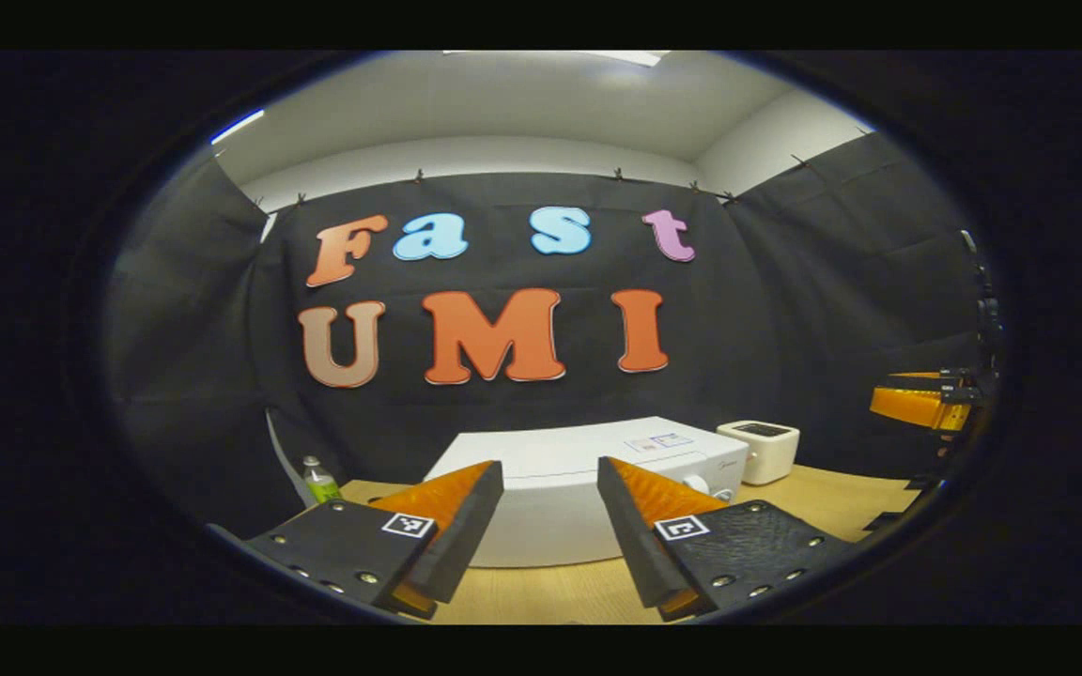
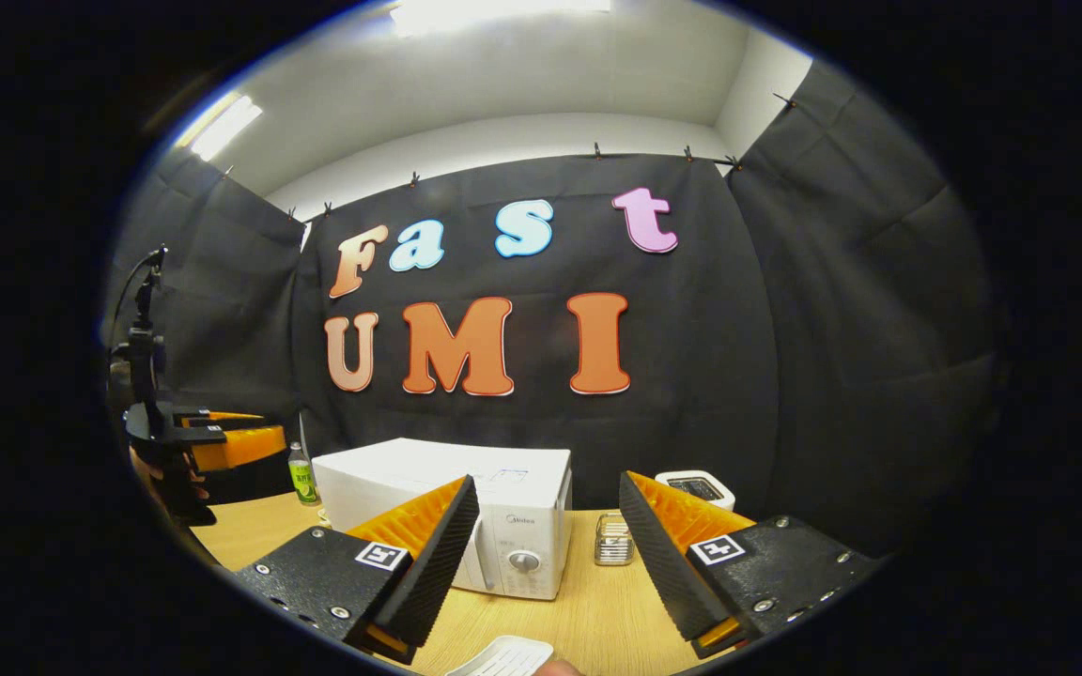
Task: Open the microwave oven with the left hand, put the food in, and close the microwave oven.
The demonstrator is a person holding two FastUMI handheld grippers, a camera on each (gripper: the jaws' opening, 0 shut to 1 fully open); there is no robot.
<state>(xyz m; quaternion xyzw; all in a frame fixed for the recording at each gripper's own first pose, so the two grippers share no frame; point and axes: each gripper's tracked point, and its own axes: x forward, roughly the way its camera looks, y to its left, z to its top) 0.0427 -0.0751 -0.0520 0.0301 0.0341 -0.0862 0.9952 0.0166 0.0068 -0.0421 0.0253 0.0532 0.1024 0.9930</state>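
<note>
The white microwave stands on the wooden table straight ahead of my left gripper, its door closed. That gripper hangs open in front of it, touching nothing. In the right gripper view the microwave shows its control panel with a round dial. My right gripper is open and holds nothing, hovering short of the microwave. A white ribbed object, maybe a dish, peeks in at the bottom edge under it. The left gripper shows at the far left, the right gripper at the far right.
A white toaster sits right of the microwave, also visible as the toaster. A small clear container stands between them. A green-labelled bottle stands left of the microwave. Black cloth walls close in the wooden table.
</note>
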